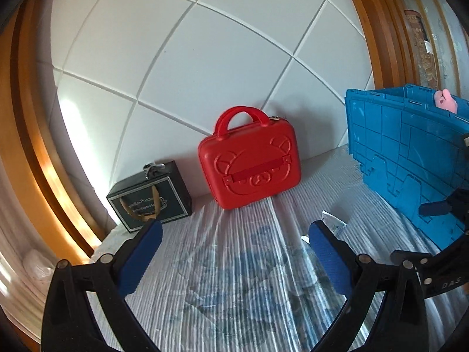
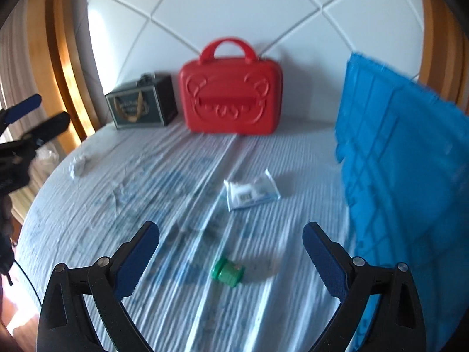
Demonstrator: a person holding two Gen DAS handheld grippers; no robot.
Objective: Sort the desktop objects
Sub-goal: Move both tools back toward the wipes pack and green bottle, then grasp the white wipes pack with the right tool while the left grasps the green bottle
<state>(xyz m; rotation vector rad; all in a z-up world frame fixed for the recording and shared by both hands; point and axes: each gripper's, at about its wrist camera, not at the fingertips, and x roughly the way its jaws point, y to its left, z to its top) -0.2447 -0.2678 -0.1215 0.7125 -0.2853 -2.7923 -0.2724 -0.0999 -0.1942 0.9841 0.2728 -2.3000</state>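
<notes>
A small green bottle [image 2: 228, 272] lies on its side on the striped cloth, just ahead of my right gripper [image 2: 231, 233], which is open and empty above it. A white and blue packet [image 2: 252, 193] lies further on; its corner shows in the left wrist view [image 1: 332, 222]. My left gripper [image 1: 234, 231] is open and empty over the cloth, facing a red bear-face case [image 1: 249, 164]. The blue crate [image 1: 410, 158] stands at the right, with a pink toy [image 1: 445, 101] showing above its rim. The right wrist view is blurred.
A dark gift box [image 1: 151, 195] stands left of the red case [image 2: 231, 92] against the white padded headboard [image 1: 205, 52]. A crumpled white scrap [image 2: 78, 166] lies near the cloth's left edge. The blue crate [image 2: 404, 176] walls off the right side.
</notes>
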